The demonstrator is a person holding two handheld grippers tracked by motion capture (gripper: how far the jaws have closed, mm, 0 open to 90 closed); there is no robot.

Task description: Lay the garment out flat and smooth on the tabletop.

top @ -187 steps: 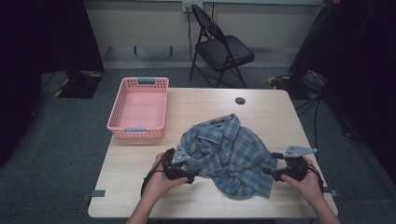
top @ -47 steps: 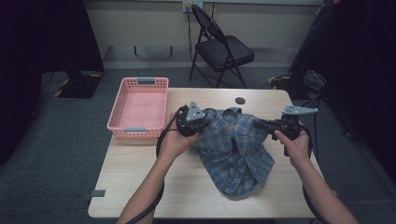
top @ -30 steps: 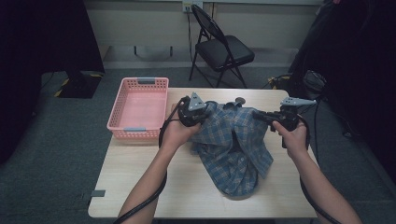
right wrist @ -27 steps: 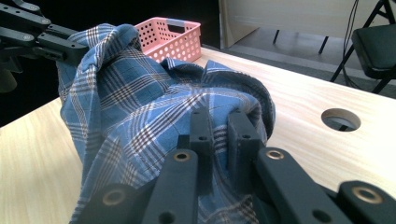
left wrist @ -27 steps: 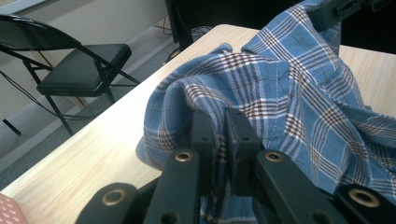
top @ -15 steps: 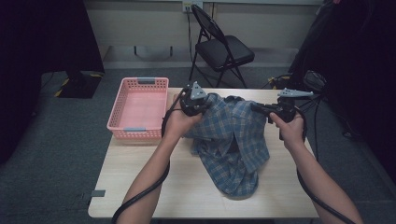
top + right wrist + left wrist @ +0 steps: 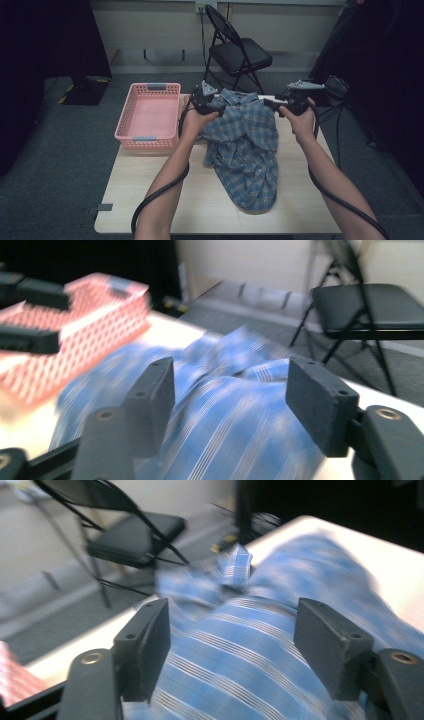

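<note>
Left gripper point(image 7: 216, 100): black two-jaw tool, jaws just opened, spread wide above the cloth, pads pressing nothing. Right gripper point(image 7: 270, 103): same make, jaws likewise just opened and released, cloth lying below the gap.

Item: blue-and-white plaid cotton shirt point(image 7: 245, 150), lying rumpled on the pale wooden table point(image 7: 150, 200), far edge between both grippers, remainder trailing toward the person. Judged light, limp, non-fragile, prone to sagging and bunching; best pinched at a hem or shoulder seam, both corners together.

Adjacent: pink plastic lattice basket point(image 7: 148, 116), left of shirt. Beyond table: black folding chair point(image 7: 239, 50).
</note>
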